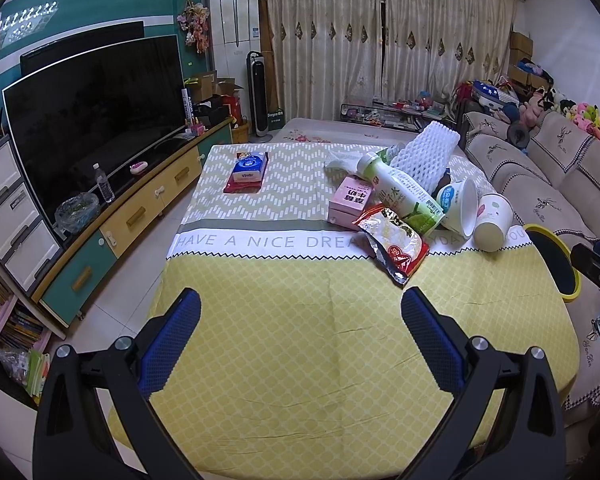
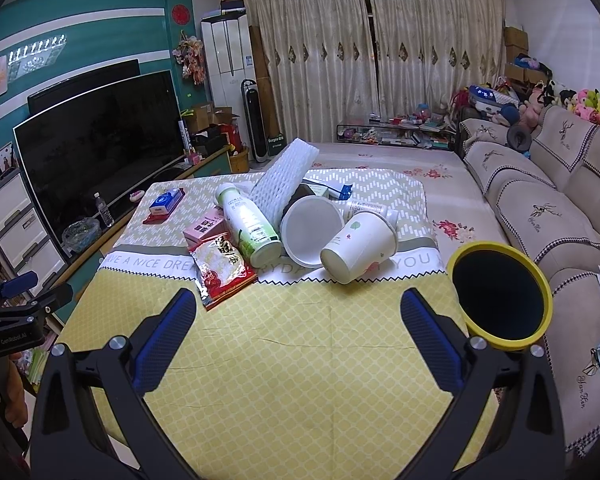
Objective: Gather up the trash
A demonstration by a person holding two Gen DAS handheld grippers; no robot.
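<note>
Right hand-held gripper (image 2: pixel 300 320) agape — trash pile (image 2: pixel 292 228) ahead, bin (image 2: pixel 500 344) right.

Both the left gripper (image 1: pixel 300 312) and right gripper (image 2: pixel 298 312) are built from black frames, silver screws and blue textured finger pads (image 2: pixel 168 340).

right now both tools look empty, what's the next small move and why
Probably ease the right tool forward to the tipped paper cup. Both tools are open and hold nothing, the left tool included. The cup lies on its side at the near edge of the trash pile, closest to the yellow-rimmed bin on the right.
</note>
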